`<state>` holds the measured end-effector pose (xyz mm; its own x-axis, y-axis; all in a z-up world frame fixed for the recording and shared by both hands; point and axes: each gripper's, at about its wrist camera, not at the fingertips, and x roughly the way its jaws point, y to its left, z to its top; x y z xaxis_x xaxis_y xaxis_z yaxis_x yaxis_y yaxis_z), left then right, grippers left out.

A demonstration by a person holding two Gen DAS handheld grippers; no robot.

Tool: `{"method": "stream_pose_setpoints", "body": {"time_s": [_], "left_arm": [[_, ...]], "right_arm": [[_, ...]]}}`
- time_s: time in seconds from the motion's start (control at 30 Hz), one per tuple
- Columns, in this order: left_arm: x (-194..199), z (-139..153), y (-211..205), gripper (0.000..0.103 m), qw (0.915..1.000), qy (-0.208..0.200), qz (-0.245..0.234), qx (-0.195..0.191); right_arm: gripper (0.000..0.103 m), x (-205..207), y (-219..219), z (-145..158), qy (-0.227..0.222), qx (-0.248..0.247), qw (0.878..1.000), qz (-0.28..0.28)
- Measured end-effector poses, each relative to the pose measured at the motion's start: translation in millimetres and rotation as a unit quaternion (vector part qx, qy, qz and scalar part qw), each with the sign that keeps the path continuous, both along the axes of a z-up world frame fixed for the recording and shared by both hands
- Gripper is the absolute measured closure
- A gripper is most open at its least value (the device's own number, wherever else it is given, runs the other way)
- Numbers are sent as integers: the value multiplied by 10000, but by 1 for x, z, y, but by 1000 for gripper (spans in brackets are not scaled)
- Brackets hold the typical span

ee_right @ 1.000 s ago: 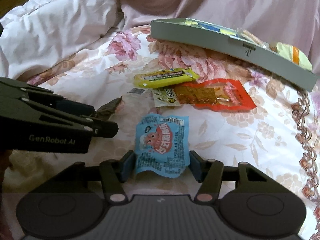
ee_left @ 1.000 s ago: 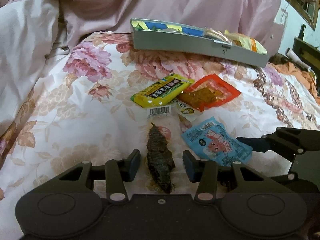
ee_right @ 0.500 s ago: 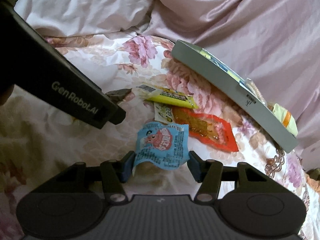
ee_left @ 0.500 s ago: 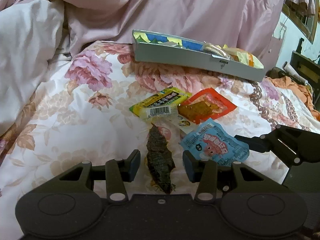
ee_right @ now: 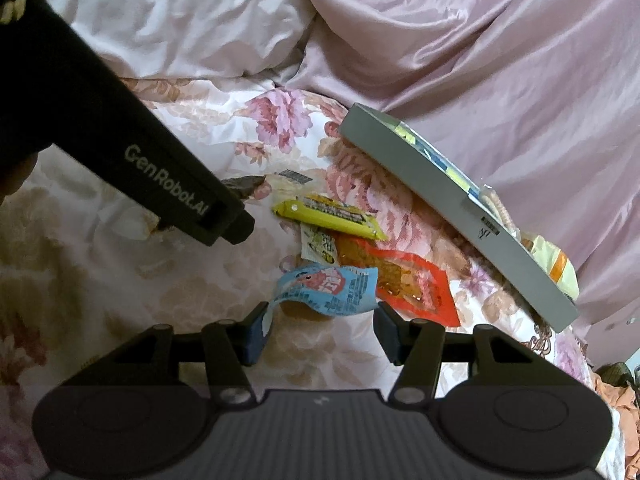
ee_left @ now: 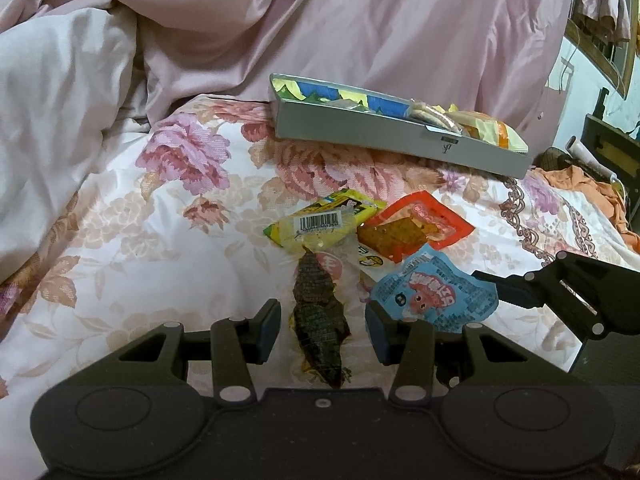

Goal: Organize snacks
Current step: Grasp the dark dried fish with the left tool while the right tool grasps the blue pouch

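Observation:
My left gripper (ee_left: 324, 332) is shut on a clear packet with a dark dried snack (ee_left: 318, 312) inside. The packet's barcode end sticks forward over a yellow packet (ee_left: 356, 204). In the right wrist view my right gripper (ee_right: 322, 332) is shut on a light blue packet (ee_right: 328, 290), which curls between the pads and hangs just above the floral bedspread (ee_left: 168, 248). Beyond it lie the yellow packet (ee_right: 332, 212) and a red-orange packet (ee_right: 412, 276). A grey tray (ee_left: 380, 136) holding several snacks rests at the back. The left gripper's black side (ee_right: 168, 184) fills the left of the right wrist view.
A pink quilt (ee_left: 360, 32) is heaped behind the tray, with a white pillow (ee_left: 60, 112) on the left. A small white-green packet (ee_right: 320, 246) sticks out from under the red-orange one. Orange cloth (ee_left: 580, 184) and dark furniture sit at the far right.
The right gripper has rolled, and the blue packet has bent and risen off the bedspread. The left gripper's clear packet has tipped up, so its barcode end now covers the yellow packet.

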<state>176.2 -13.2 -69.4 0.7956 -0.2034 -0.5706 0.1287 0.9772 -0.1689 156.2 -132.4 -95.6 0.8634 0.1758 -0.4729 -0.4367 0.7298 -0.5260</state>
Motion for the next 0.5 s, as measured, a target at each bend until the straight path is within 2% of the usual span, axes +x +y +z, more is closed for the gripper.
{"method": "stream_pose_setpoints", "body": {"time_s": [0.2,0.33,0.4,0.47,0.5], "left_arm": [[0,0,0,55,10000,-16,5,-10],[0,0,1,55,10000,-28,11,-13],[0,0,1,55,10000,-41,17,-13],[-1,1,1,55,10000,-60,17,-12],[-1,1,1,55,10000,-68,18,-12]], "right_arm": [[43,1,0,-1,82,2,10000,-7],[39,11,-7,-1,541,346,9978,-185],[37,18,-14,0,796,681,9941,-294],[22,26,-20,2,1010,1072,9883,-395],[19,30,-23,2,1093,1256,9852,-422]]}}
